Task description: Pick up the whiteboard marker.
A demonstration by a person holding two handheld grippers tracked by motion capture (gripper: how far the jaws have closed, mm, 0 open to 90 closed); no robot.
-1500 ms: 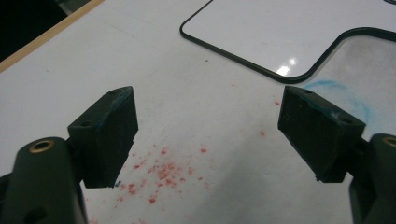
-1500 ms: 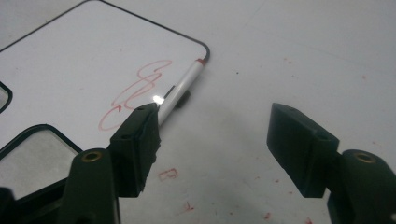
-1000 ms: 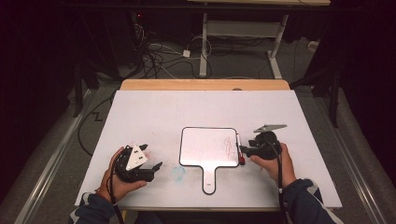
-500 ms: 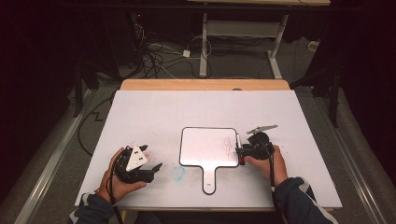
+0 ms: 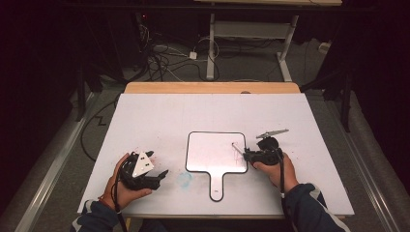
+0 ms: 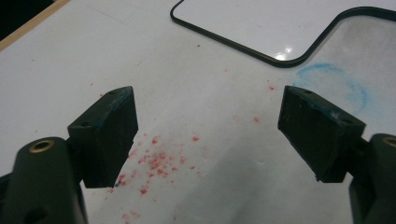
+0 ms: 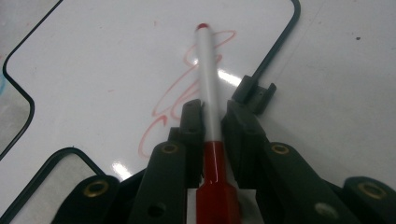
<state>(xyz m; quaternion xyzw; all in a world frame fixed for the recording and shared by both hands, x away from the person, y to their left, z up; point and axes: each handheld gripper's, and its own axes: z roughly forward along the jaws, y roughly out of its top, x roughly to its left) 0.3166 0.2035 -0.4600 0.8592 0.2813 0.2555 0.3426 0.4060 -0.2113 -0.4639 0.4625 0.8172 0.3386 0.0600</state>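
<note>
- Your right gripper (image 7: pixel 210 116) is clamped on the red pen (image 7: pixel 208 84); its jaws have just been closing on it.
- The pen points away from you, its tip resting on the board (image 5: pixel 212 152), over the red scribble (image 7: pixel 187 88).
- The board lies just left of your right hand, nearer to it than to your left.
- Your left gripper (image 6: pixel 205 135) is wide apart, holding nothing, near left on the table (image 5: pixel 159 116).
- The right gripper view shows the scribble clearly; the high view shows it faintly.
</note>
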